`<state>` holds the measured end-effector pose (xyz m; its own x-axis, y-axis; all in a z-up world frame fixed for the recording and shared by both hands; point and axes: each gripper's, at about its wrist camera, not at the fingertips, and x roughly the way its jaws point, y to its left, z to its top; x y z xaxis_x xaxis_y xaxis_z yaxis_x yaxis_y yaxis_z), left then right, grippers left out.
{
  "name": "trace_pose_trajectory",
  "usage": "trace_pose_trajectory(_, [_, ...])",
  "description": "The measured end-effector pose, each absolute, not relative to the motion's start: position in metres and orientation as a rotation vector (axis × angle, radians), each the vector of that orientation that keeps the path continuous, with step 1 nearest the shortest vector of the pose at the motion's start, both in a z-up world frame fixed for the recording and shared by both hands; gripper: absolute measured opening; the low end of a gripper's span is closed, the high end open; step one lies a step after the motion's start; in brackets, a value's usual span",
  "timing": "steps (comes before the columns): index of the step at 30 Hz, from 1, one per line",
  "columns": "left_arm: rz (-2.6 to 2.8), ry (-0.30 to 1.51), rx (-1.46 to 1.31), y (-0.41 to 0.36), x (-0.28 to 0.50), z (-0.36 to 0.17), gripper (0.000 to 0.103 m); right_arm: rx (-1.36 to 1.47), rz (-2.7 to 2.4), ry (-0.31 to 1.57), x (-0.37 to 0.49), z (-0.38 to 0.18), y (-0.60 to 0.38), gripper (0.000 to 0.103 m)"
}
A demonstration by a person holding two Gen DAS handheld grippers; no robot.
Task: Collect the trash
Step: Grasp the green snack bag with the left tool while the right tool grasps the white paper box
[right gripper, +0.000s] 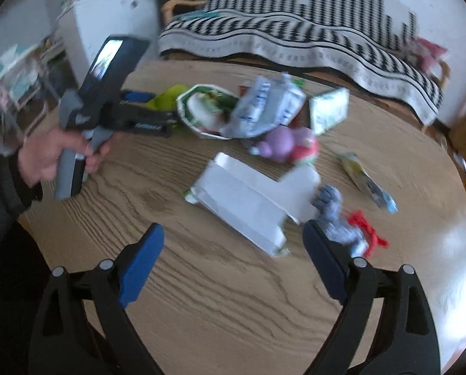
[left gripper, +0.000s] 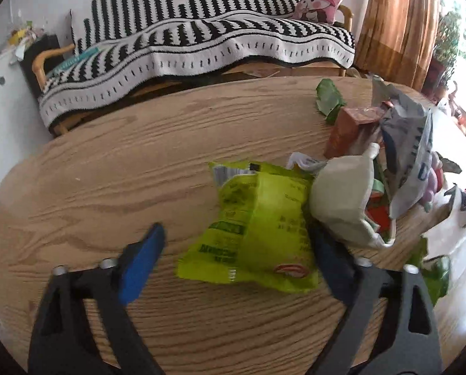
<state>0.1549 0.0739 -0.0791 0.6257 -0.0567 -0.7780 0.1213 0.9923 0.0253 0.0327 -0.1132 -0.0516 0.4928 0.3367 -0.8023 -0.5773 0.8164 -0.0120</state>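
From the left wrist view, the left gripper [left gripper: 237, 259] has its blue fingers [left gripper: 142, 265] spread apart over the round wooden table [left gripper: 92, 187]. A lime-green snack bag [left gripper: 258, 222] lies flat between them. The right finger sits right at the bag's edge, but the left one is clear of it, so nothing is grasped. Just right of the bag, a paper bowl [left gripper: 345, 200] lies tipped on its side, and red and green scraps show inside it. Behind it stands a brown carton [left gripper: 348, 131], then a crumpled grey wrapper [left gripper: 408, 150] at the right of the frame.

From the right wrist view, a hand [right gripper: 52, 156] at the left of the frame holds the other tool. The bowl [right gripper: 201, 109] sits in the upper middle with green and white bits in it. A flat white box [right gripper: 248, 200] lies in the centre. The right gripper [right gripper: 233, 250] hangs over the table at the bottom, fingers wide apart and holding nothing. A grey crumpled scrap [right gripper: 336, 218] lies beside its right finger, with a red scrap [right gripper: 364, 225] next to that.
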Motion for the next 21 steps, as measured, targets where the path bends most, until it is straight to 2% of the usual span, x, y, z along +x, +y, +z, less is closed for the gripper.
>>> trace_pose_trajectory(3, [-0.110,0.893,0.073,0.071,0.152,-0.078,0.066,-0.370,0.549,0.893,0.043,-0.061,-0.100,0.088])
trace_pose_trajectory(11, [-0.052,0.864,0.080,0.086,0.127,-0.058,0.064,-0.558,0.499,0.878,0.055,-0.094,-0.077,0.086])
trace_pose_trajectory(12, [-0.043,0.859,0.074,0.088,0.124,-0.054,0.064,-0.578,0.489,0.871,0.055,-0.098,-0.074,0.083])
trace_pose_trajectory(13, [-0.033,0.852,0.064,0.089,0.120,-0.049,0.064,-0.580,0.490,0.863,0.055,-0.099,-0.073,0.075])
trace_pose_trajectory(14, [-0.028,0.844,0.054,0.090,0.118,-0.045,0.064,-0.575,0.491,0.861,0.055,-0.099,-0.072,0.058])
trace_pose_trajectory(16, [-0.027,0.828,0.032,0.089,0.111,-0.036,0.064,-0.589,0.486,0.863,0.053,-0.098,-0.069,0.043])
trace_pose_trajectory(18, [-0.033,0.813,0.027,0.082,0.105,-0.029,0.064,-0.580,0.499,0.861,0.047,-0.095,-0.067,0.039])
trace_pose_trajectory(21, [-0.053,0.790,0.024,0.068,0.098,-0.017,0.064,-0.469,0.525,0.855,0.042,-0.075,-0.077,0.038])
